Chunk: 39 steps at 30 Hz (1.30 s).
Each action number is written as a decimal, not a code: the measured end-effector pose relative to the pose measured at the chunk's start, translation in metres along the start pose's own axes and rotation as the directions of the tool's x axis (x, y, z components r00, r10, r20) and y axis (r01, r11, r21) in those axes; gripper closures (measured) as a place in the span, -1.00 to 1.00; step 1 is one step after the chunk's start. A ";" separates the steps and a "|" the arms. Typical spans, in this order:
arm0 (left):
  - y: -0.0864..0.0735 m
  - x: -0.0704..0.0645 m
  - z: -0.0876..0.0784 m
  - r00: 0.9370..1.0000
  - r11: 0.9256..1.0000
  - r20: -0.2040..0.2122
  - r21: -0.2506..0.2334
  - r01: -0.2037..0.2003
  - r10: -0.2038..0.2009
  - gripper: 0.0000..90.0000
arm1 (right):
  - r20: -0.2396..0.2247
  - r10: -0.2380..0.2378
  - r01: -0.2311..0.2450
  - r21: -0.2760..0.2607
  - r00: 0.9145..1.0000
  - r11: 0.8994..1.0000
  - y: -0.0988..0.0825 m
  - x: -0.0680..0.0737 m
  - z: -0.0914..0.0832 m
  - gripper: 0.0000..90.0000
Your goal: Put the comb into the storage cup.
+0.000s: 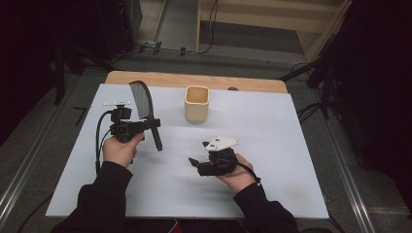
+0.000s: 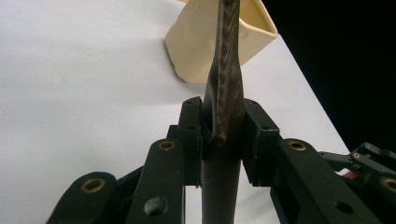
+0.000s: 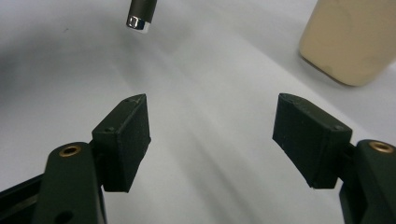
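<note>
Spatula (image 1: pixel 142 103) was clamped at its neck in left gripper (image 1: pixel 145 125), lifted off table (image 1: pixel 272 145), blade up, handle hanging | cup (image 1: pixel 197 103) stood upright just beyond | right gripper (image 1: pixel 203 154) sat jaws wide, empty | likely step: drop handle-first into cup; keep it vertical, centre over rim before lowering.

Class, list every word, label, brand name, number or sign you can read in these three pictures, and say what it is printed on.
None: no readable text shows in any picture.
The beige cup is plain.
The skimmer held in the left gripper carries no marking.
The right gripper, jaws apart, is unmarked, and so is the white table sheet.
</note>
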<state>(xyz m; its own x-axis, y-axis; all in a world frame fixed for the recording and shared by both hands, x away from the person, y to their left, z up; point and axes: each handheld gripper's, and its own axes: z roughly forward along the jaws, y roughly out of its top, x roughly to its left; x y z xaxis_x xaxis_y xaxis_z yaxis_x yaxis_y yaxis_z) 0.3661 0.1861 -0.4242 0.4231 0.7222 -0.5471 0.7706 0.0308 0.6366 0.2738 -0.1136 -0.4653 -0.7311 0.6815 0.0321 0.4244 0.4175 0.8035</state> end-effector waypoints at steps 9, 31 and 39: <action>0.000 0.001 0.000 1.000 1.000 -0.003 0.000 -0.002 0.002 0.61 | 0.005 -0.001 0.001 0.006 1.000 1.000 -0.005 -0.005 -0.006 -0.43; 0.001 0.004 -0.002 1.000 1.000 -0.003 -0.012 -0.002 0.002 0.61 | 0.022 0.001 -0.001 0.024 1.000 1.000 -0.025 -0.027 -0.033 -0.43; 0.003 0.004 -0.002 1.000 1.000 -0.001 -0.017 -0.004 0.004 0.61 | 0.019 0.000 -0.001 0.042 1.000 0.999 -0.031 -0.029 -0.039 -0.43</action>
<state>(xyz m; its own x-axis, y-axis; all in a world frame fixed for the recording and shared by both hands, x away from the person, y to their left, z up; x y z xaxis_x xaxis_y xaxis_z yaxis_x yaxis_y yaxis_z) 0.3692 0.1905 -0.4231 0.4254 0.7231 -0.5442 0.7609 0.0397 0.6476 0.2608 -0.1693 -0.4684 -0.7208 0.6928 0.0213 0.4476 0.4417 0.7775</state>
